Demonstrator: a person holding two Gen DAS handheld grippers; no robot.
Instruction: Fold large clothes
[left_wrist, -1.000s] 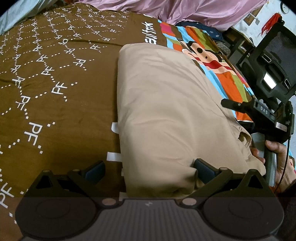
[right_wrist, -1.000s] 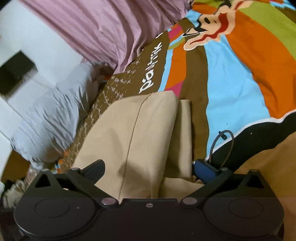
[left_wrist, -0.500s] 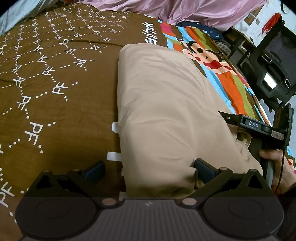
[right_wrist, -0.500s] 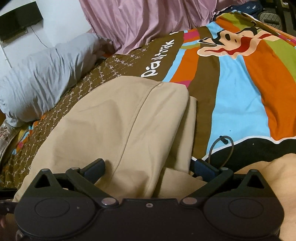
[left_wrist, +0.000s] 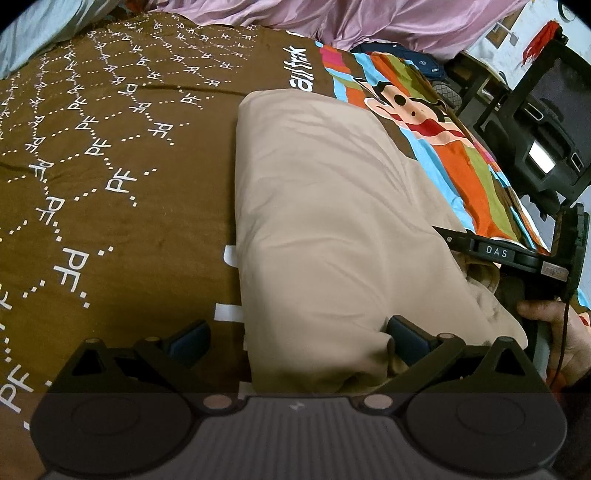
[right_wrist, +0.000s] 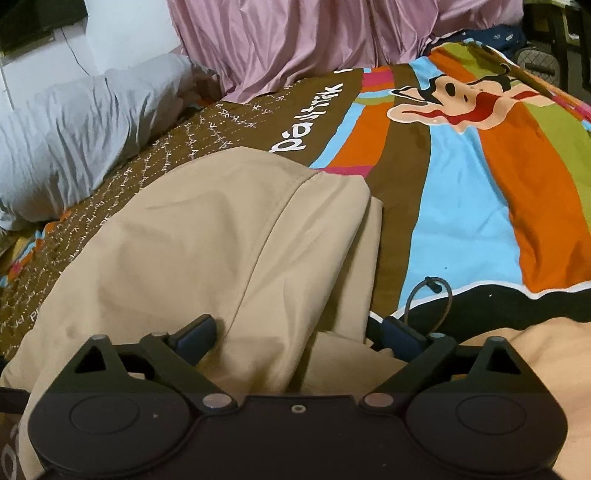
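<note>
The folded tan cloth (left_wrist: 332, 229) lies on the bed (left_wrist: 110, 147). Both claws sit low at its near edge, wide open around it: left claw (left_wrist: 295, 334), right claw (right_wrist: 299, 328).

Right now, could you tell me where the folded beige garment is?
The folded beige garment lies on the brown patterned bedspread, between both open grippers, beside the cartoon monkey print.
</note>
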